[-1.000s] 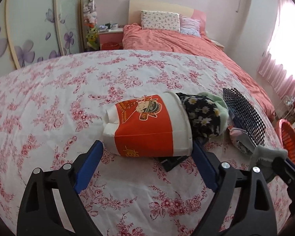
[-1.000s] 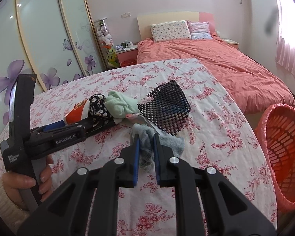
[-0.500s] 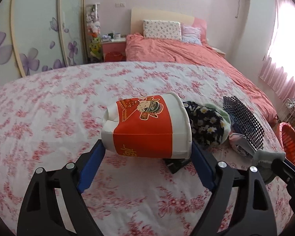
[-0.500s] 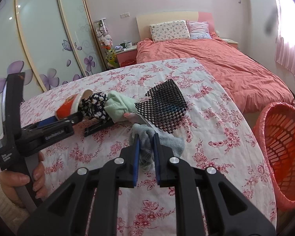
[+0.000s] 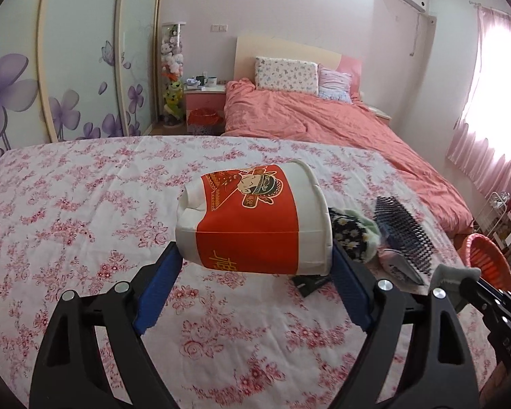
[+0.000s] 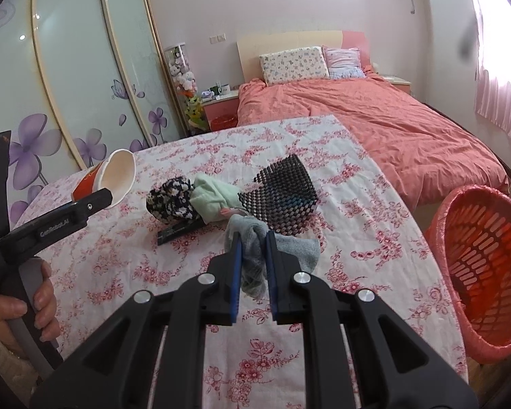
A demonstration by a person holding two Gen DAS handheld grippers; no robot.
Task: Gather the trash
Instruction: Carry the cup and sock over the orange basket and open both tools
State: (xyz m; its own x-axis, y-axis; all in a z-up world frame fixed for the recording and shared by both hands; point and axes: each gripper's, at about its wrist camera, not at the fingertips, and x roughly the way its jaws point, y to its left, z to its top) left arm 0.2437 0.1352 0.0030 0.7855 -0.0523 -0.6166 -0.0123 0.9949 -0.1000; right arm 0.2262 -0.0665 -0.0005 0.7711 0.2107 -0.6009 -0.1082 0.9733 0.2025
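left tool (image 5: 255,266) clamps the paper cup (image 5: 255,218) sideways; right tool (image 6: 252,255) pinches a grey cloth (image 6: 255,252).

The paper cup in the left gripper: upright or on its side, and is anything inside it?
On its side. The paper cup is held between the left gripper with its mouth facing right; the right wrist view shows its interior empty.

A bed (image 5: 323,126) with a salmon-pink duvet stands against the far wall. Two pillows (image 5: 286,75) lie at its head, under the pale headboard (image 6: 289,42). Left of the bed stands a pink nightstand (image 5: 204,97) bearing mugs, and further left a tall clear column of plush toys (image 5: 172,68). Beyond those, wardrobe doors (image 6: 78,78) show purple flowers. Right of the bed hang pink curtains (image 5: 490,129).
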